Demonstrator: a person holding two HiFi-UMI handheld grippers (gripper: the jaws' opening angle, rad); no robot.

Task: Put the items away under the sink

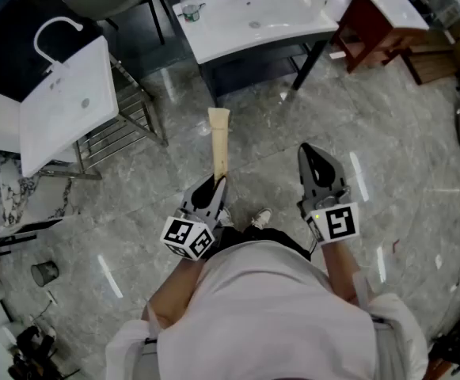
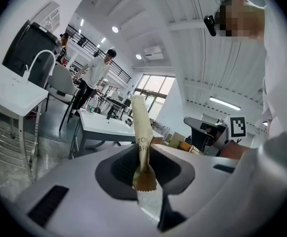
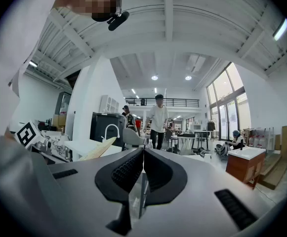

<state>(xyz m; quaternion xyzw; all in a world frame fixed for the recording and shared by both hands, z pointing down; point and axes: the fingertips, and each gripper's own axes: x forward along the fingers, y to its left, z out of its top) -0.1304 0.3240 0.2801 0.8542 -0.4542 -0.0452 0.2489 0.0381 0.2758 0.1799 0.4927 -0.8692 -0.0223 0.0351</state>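
My left gripper is shut on the end of a long tan paper packet, which sticks out forward over the floor toward the sink. In the left gripper view the packet stands up between the closed jaws, with dark print on it. My right gripper is shut with nothing between its jaws, level with the left one. From the right gripper view the packet shows as a tan strip off to the left. The white sink on a dark frame stands ahead, across the grey marble floor.
A second white basin on a metal rack stands at the left. A red-brown cabinet with a white top is at the far right. A person in a white shirt stands in the background. A small dark cup lies on the floor at lower left.
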